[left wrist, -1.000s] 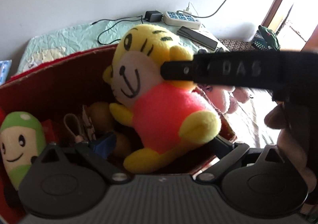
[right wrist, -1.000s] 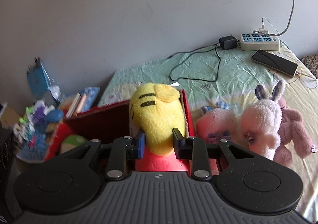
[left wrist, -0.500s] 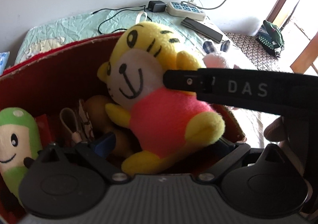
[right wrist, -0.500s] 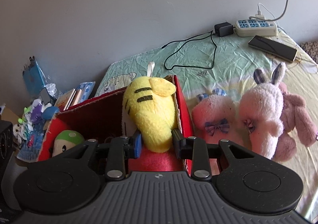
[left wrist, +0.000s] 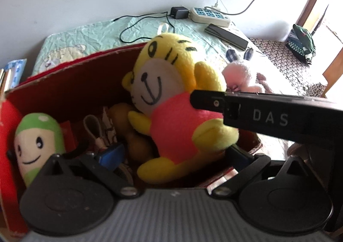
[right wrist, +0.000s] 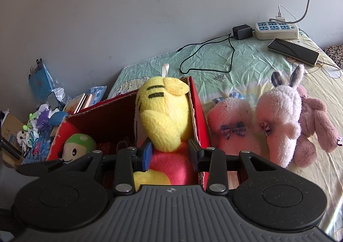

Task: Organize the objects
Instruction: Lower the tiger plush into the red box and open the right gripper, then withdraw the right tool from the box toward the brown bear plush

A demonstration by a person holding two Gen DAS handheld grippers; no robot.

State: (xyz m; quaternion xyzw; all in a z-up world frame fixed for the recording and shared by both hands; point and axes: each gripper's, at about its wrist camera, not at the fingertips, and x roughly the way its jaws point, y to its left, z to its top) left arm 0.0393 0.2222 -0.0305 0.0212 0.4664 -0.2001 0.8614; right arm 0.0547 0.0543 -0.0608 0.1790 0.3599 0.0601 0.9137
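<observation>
A yellow tiger plush [left wrist: 171,96] [right wrist: 165,117] in a red shirt sits upright at the right end of the red cardboard box [left wrist: 75,66] [right wrist: 198,109]. My right gripper [right wrist: 169,154] is shut on its body just under the head. One black finger [left wrist: 214,102] of it crosses the left wrist view at the plush's shoulder. My left gripper [left wrist: 174,154] is open at the box's near side, its fingers spread to either side of the tiger's legs. A green-capped plush [left wrist: 36,139] [right wrist: 79,145] lies at the box's left end.
Three pink plush animals [right wrist: 229,126] [right wrist: 280,117] [right wrist: 315,119] lie on the bed sheet right of the box. A power strip [right wrist: 276,29], a charger cable and a phone [right wrist: 293,51] rest near the wall. Cluttered small items [right wrist: 38,126] sit left of the box.
The tiger plush, held by my right gripper, has sunk lower into the box. The pink plushes have come further into the right wrist view.
</observation>
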